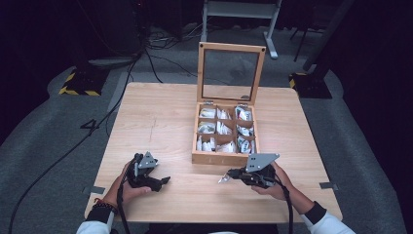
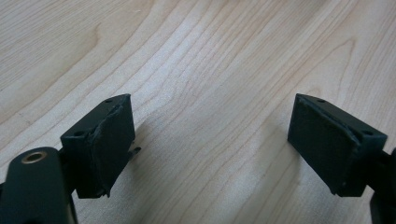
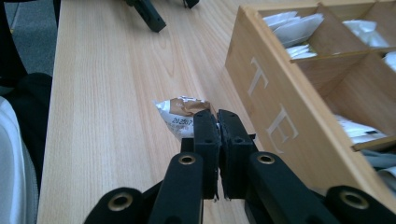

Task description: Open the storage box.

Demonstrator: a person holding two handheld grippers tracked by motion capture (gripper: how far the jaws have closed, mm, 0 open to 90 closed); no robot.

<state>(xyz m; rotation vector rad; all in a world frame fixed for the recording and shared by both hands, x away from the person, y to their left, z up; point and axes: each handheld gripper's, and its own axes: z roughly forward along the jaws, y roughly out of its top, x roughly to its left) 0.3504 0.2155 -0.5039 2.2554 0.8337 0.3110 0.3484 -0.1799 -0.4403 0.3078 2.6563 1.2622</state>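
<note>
Tea sachet (image 3: 183, 114): flat, crinkled packet, white with a brown patch and printed digits, pinched at one edge between the closed black jaws of the right gripper (image 3: 217, 122), held just above the pale wood-grain table (image 1: 160, 117) in front of the wooden box (image 1: 221, 157). Box is light wood, partitioned into compartments holding white sachets, pale letters on its front wall, framed clear-pane lid (image 1: 230, 72) standing upright. Left gripper (image 2: 210, 140): jaws wide apart, padded faces rough-edged, nothing between them, low over the bare table.
</note>
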